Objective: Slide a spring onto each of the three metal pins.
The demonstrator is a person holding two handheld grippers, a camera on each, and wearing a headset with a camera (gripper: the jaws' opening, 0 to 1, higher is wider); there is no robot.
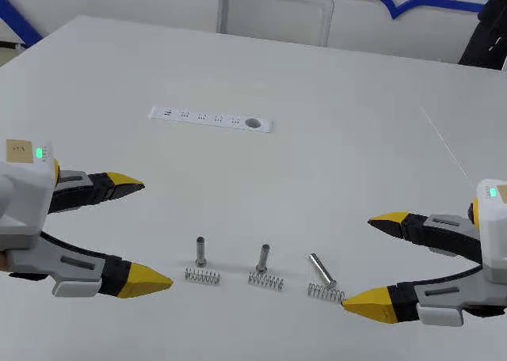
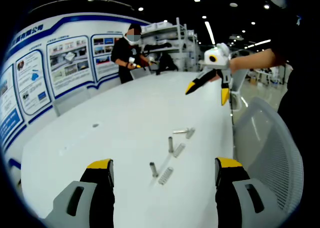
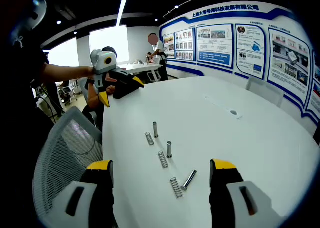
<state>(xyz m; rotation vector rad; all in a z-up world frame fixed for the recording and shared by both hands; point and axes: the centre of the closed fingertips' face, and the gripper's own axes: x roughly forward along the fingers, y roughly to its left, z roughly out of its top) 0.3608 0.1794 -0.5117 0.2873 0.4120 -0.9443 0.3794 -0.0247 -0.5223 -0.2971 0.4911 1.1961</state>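
Observation:
Three small metal pins stand in a row on the white table. The left pin and the middle pin are upright, and the right pin lies tilted. A bare spring lies in front of each: left spring, middle spring, right spring. My left gripper is open, left of the row and holding nothing. My right gripper is open too, with its lower fingertip close beside the right spring. The right gripper view shows the lying pin nearest.
A white power strip lies farther back on the table. A grey chair stands at the far edge, and a mesh chair at the near side. A person stands beyond the table's end.

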